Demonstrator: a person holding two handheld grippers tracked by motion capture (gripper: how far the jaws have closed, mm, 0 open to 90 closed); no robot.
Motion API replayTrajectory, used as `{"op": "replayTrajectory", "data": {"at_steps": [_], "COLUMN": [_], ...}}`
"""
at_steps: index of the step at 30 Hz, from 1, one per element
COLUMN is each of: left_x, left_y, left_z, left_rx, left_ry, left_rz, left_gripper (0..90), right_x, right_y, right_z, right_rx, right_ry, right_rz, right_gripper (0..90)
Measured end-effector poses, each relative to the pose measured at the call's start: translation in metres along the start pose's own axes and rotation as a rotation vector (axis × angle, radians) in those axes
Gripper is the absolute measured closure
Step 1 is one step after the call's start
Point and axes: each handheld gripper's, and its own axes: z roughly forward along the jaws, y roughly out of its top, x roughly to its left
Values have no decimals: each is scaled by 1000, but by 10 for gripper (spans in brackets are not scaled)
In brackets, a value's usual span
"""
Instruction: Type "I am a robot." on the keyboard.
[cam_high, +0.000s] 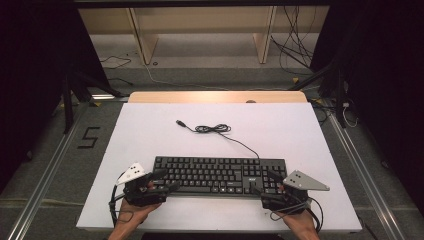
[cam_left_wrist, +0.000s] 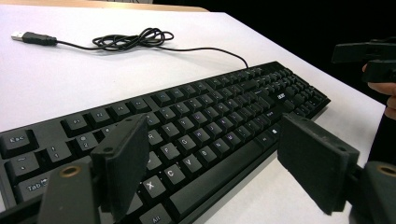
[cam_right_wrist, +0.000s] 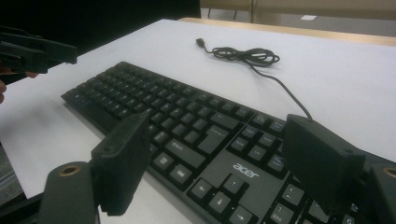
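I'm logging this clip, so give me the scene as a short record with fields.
surface: white table
main object: black keyboard, flat, near the front edge
cable: keyboard cable, loosely coiled behind it, USB plug lying free
left gripper: open, over the keyboard's left end
right gripper: open, over the keyboard's right end
held: nothing

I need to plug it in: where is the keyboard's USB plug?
In the high view, the USB plug lies on the white table, beyond the keyboard, left of the coiled cable.

Keyboard (cam_high: 220, 175) on table (cam_high: 150, 130), coiled cable (cam_high: 212, 129) behind, tongs (cam_high: 159, 181) (cam_high: 267, 184) seemingly over both ends.
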Motion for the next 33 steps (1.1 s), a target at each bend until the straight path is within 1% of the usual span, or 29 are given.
{"op": "replayTrajectory", "data": {"at_steps": [12,19,24,32,33], "left_x": [1,2,3,6,7], "left_y": [0,0,1,1,1], "left_z": [0,-1,-2,-4,-4], "left_rx": [-4,-2,-6,-10,-10], "left_ry": [5,10,16,26,28], "left_rz": [-6,-7,-13,-22,-22], "left_gripper": [247,247,247,248,248], "right_x": [3,9,14,16,17], "right_y": [4,10,17,21,23], "right_z": [4,12,21,29,32], "right_rx": [2,10,25,41,45], "right_ry": [12,31,45,60,64], "right_rz": [-2,-5,-14,-15,-13], "right_gripper": [259,286,316,337,340]}}
